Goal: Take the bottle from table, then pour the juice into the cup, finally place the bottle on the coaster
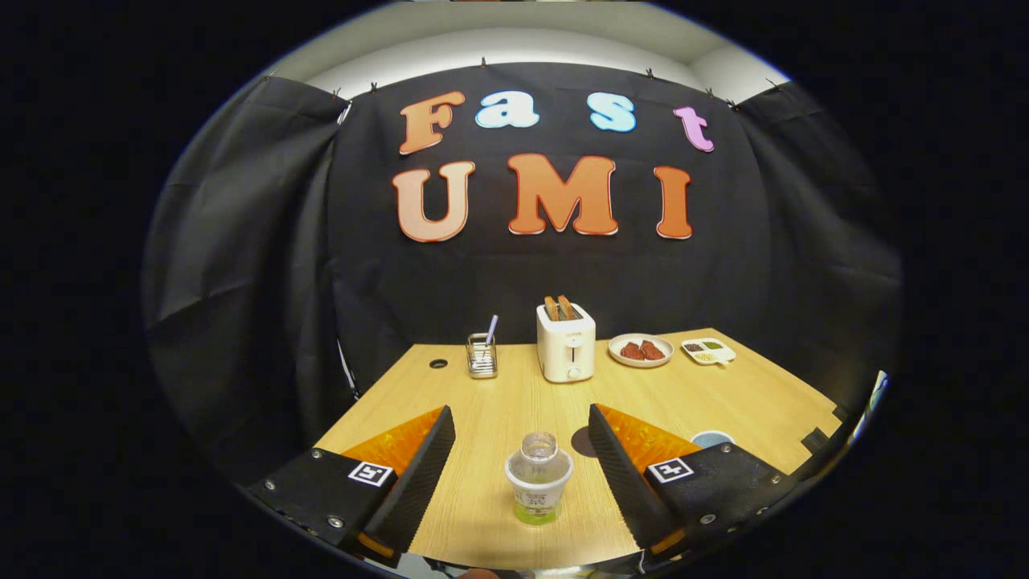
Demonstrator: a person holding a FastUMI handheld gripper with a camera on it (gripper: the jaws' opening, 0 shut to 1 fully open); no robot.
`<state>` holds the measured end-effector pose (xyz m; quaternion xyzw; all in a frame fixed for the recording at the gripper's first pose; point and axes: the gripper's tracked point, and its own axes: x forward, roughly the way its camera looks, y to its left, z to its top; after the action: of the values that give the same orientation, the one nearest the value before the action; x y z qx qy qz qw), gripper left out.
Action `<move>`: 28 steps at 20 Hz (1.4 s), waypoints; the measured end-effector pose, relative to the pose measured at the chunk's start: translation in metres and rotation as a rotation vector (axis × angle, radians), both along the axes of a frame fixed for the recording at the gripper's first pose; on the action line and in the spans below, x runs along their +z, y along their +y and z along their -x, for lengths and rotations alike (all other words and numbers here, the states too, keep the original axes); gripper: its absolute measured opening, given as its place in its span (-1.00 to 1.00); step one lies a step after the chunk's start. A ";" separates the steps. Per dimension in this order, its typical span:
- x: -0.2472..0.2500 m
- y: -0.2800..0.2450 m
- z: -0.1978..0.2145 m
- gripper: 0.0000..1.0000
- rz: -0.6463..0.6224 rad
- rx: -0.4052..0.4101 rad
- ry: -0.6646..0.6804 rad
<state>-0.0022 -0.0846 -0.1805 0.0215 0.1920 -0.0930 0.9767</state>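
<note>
With jaws spread wide either side of the upright, uncapped bottle (538, 478), gripper (521, 426) looks lined up for grasping.

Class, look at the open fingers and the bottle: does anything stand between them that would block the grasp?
Nothing visible does. The bottle stands upright on the table between the open gripper fingers, with bare wood on both sides. The toaster stands well beyond.

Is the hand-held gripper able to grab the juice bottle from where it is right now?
Probably yes. The hand-held gripper is open, and the bottle stands upright between its fingers, touching neither. Nothing on the table sits between the fingers and the bottle, so closing them should catch it.
</note>
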 end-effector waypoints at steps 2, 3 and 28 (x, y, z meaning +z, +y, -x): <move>-0.021 -0.002 -0.003 0.98 -0.005 0.003 0.039; -0.032 -0.001 -0.004 0.98 -0.005 0.005 0.058; -0.154 -0.016 -0.016 0.49 0.043 -0.017 0.150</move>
<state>0.0138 -0.1003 -0.3348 -0.0051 0.2625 -0.1065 0.9590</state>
